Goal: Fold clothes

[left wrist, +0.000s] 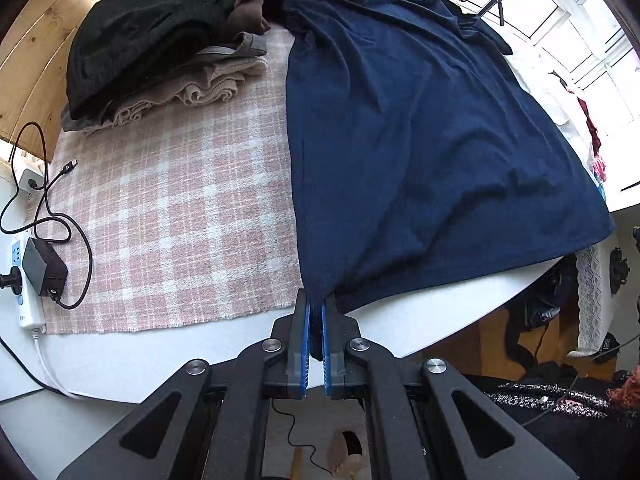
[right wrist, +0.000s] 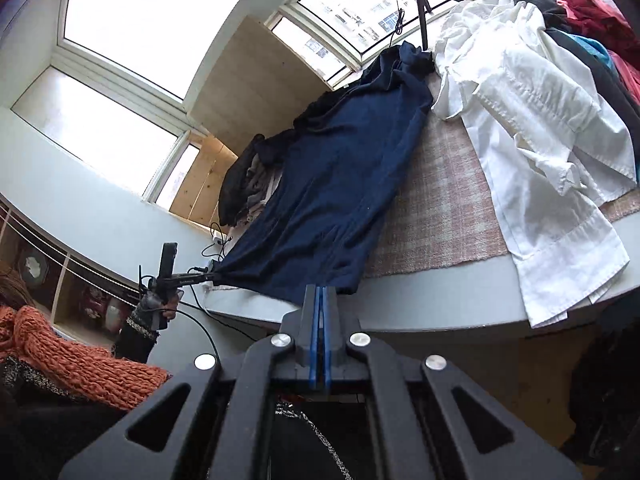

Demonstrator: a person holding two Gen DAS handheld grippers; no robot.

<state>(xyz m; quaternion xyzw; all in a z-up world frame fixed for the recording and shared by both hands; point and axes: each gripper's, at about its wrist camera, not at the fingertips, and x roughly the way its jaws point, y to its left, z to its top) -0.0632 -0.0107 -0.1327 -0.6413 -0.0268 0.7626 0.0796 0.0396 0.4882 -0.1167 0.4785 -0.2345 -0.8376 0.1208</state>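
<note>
At the bottom centre of the left wrist view, the left gripper [left wrist: 316, 300] is seen clamped on a bunched hem corner of the navy garment [left wrist: 420, 140], a dark fold being pinched between the blue pads. In the right wrist view the right gripper [right wrist: 320, 294] is closed on the other hem corner, at the lower middle of the frame. The garment is spread from there toward the upper centre, over the pink checked cloth [left wrist: 172, 208] on the white table [left wrist: 140, 356]. The hem appears to be held taut for smoothing. Both corners should be kept level and pulled evenly, so wrinkles are drawn out. The folded stack [left wrist: 160, 48] at upper left and the white shirt [right wrist: 540, 152] at right should be kept undisturbed.
</note>
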